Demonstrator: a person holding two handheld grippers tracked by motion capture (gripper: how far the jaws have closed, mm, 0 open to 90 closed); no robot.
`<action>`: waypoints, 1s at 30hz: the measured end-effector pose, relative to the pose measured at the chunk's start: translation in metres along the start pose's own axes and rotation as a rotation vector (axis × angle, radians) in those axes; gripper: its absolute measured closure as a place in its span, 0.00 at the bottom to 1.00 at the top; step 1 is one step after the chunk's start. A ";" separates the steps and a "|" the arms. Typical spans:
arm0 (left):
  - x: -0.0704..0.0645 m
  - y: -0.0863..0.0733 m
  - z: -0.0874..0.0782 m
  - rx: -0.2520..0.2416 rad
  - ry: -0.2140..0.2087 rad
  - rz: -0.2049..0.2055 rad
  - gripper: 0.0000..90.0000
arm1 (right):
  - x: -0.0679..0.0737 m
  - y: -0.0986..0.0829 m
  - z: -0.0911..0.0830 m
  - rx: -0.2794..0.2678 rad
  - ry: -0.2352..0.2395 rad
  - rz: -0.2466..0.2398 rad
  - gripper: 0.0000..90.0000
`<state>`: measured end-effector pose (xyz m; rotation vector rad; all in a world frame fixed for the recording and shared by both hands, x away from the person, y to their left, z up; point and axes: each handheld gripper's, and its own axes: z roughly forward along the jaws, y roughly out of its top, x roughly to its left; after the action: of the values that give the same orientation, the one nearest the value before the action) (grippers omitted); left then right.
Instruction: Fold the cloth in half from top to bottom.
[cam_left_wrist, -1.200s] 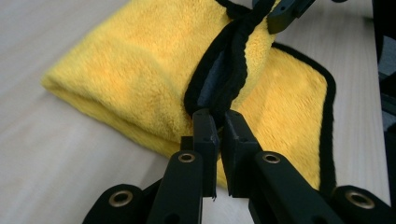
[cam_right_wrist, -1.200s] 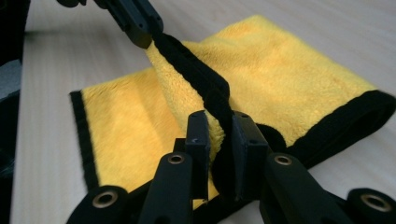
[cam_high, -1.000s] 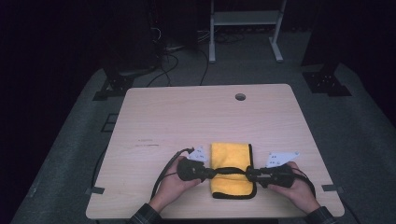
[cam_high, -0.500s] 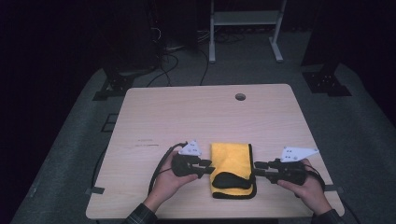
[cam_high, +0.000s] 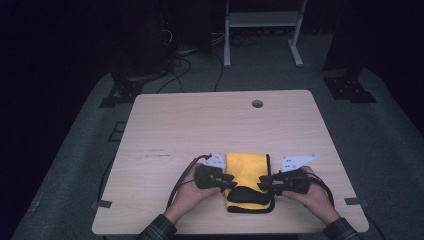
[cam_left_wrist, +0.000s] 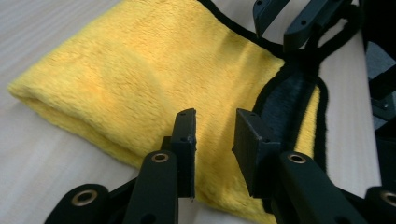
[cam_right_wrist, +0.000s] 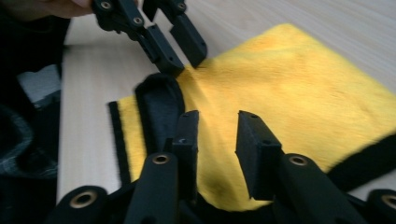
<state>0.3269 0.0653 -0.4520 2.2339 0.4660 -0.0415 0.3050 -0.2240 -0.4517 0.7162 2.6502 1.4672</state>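
Hovering at the near table (cam_high: 165, 125) edge, both grippers flank the folded yellow cloth (cam_high: 246, 172). Left gripper (cam_left_wrist: 212, 140) and right gripper (cam_right_wrist: 215, 140) have jaws apart, holding nothing. It looks plush, light and floppy, so pinch the thick black-trimmed hem (cam_right_wrist: 159, 100), since anything looser will likely sag.

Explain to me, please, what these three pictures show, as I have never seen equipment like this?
A person sits at a wooden table, each hand holding a handheld two-jaw gripping tool. The high view looks down from above: the left tool and right tool meet at a folded yellow cloth with black edging. The other two pictures come from cameras riding on each tool, looking along its black jaws. In both, the jaws stand apart over the cloth, so nothing is gripped. The cloth's near edge is turned up, showing a dark underside.
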 end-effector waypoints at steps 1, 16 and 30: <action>-0.001 -0.001 0.001 0.008 -0.011 -0.002 0.74 | 0.002 0.000 0.002 0.008 0.018 -0.003 0.71; -0.020 -0.012 0.011 0.066 -0.062 0.055 0.61 | 0.024 -0.007 0.026 0.155 0.015 -0.154 0.64; -0.026 -0.011 0.005 0.069 -0.036 0.104 0.91 | 0.032 -0.007 0.028 0.168 -0.020 -0.190 0.91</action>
<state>0.3001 0.0599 -0.4581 2.3182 0.3333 -0.0441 0.2801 -0.1918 -0.4661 0.4682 2.7611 1.1972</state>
